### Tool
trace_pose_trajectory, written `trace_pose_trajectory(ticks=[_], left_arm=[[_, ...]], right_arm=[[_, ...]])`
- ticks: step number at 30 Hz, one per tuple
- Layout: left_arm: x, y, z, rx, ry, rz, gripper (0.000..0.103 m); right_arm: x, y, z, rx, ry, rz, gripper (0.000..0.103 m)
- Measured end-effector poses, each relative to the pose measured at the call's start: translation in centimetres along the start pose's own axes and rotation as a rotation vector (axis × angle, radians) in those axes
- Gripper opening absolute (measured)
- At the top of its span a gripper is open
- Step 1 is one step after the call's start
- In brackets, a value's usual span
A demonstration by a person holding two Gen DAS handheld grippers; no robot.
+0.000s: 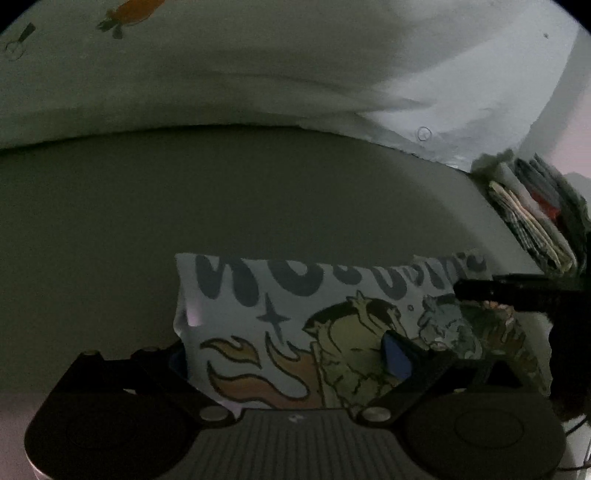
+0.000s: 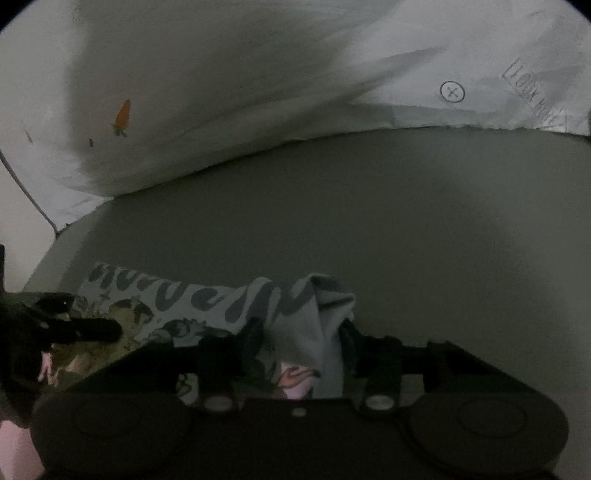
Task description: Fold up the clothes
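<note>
Pale blue cotton, printed with dark bubble lettering, orange flames and a cartoon creature, is lying folded on the grey surface (image 1: pixel 258 192): this graphic T-shirt (image 1: pixel 280 317) is sitting right between the fingers of the left gripper (image 1: pixel 291 354). The left jaws are standing wide apart, one blue-padded finger (image 1: pixel 397 356) pressing down on the print and the other sitting at the shirt's left edge, so the cloth is spanning the gap and the jaws are straddling it. In the right wrist view, the right gripper (image 2: pixel 295 343) is pinching a bunched fold of the same shirt's plain edge, its jaws drawn in close with fabric rising in a peak between them. A white printed sheet (image 1: pixel 258 66) with an orange carrot motif (image 1: pixel 129 11) is lying beyond the grey surface. Well apart to the right, a stack of folded clothes (image 1: pixel 532 218) is standing on edge.
</note>
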State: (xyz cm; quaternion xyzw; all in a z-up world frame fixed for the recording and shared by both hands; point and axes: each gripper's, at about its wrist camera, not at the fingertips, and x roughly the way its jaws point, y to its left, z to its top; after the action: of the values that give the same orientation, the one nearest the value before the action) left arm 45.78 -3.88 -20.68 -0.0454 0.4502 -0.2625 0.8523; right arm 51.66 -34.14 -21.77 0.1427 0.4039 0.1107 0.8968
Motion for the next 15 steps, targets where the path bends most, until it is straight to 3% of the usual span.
trace_pose_trajectory(ticks=[1,2,3,5,9,15], left_arm=[[-0.2,0.1,-0.1,-0.017,-0.009,-0.005,0.094],[-0.5,0.3,-0.1,-0.036,-0.020,-0.006,0.082],[-0.7,0.3,-0.3,-0.056,-0.030,0.011,0.062],[-1.0,0.3,-0.5,-0.094,-0.048,0.044,0.047],[-1.8,-0.4,-0.6,-0.139,-0.068,0.088,0.021],[-5.8,-1.9,-1.0,-0.255,-0.150,0.098,0.017]], right_arm=[[0.0,-0.1,0.0,0.010,0.002,0.015,0.040],[0.0,-0.1,0.0,0.017,0.004,0.029,0.034],[0.2,0.0,0.0,0.021,0.008,0.041,0.034],[0.4,0.2,0.0,0.041,0.019,0.072,0.023],[-0.4,1.8,-0.1,0.014,0.017,0.083,0.016],[-6.3,5.2,-0.7,0.007,-0.113,0.055,0.013]])
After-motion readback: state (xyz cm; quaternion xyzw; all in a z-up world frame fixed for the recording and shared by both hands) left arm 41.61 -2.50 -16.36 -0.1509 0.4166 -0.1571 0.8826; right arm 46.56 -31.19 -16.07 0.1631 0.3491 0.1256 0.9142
